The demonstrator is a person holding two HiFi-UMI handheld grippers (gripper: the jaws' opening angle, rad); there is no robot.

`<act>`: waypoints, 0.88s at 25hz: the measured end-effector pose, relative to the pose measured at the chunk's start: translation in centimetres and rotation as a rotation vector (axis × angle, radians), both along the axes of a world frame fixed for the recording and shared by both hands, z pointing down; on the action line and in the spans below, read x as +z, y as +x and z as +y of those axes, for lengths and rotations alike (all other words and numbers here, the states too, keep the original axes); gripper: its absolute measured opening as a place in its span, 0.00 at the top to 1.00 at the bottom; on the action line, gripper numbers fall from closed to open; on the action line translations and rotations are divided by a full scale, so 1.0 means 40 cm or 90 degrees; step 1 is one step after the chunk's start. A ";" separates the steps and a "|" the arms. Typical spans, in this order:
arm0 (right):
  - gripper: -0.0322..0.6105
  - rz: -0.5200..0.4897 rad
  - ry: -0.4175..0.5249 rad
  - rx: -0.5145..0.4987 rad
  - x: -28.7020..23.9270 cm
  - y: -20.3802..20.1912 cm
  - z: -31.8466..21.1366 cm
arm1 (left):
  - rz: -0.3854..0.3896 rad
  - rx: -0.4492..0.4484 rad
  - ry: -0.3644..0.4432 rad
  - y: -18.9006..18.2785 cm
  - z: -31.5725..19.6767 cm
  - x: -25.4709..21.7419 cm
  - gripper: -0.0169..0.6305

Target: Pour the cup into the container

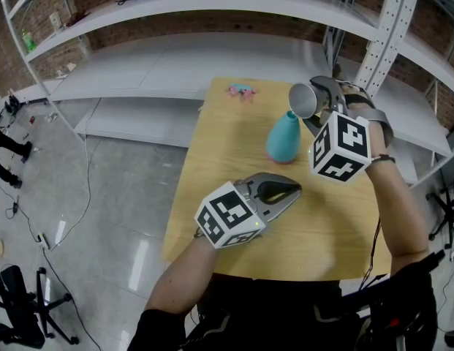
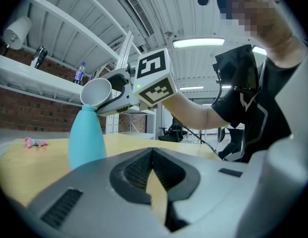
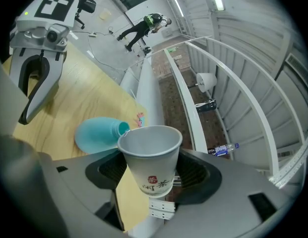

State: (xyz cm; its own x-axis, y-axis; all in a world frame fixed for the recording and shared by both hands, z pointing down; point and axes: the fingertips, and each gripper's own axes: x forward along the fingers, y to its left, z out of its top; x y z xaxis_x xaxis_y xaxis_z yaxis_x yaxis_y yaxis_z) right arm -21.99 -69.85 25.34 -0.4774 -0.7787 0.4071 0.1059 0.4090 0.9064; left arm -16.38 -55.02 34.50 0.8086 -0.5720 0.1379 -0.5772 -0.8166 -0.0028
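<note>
Right gripper [image 3: 153, 175] jaws are clamped on the lower body of the cup [image 3: 150, 155], a white paper cup with a red and dark printed mark, tipped steeply with its rim at the narrow mouth of the container [image 1: 284, 137]. The container is a teal bottle shape, upright on the wooden table [image 1: 336, 218]. Left gripper [image 2: 153, 152] jaws are together at the tips with nothing between them, low over the table near the container.
</note>
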 end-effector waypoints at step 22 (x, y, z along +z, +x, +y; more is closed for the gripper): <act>0.46 -0.174 -0.160 0.001 0.020 0.019 0.010 | -0.001 -0.001 -0.002 -0.001 0.001 0.002 0.97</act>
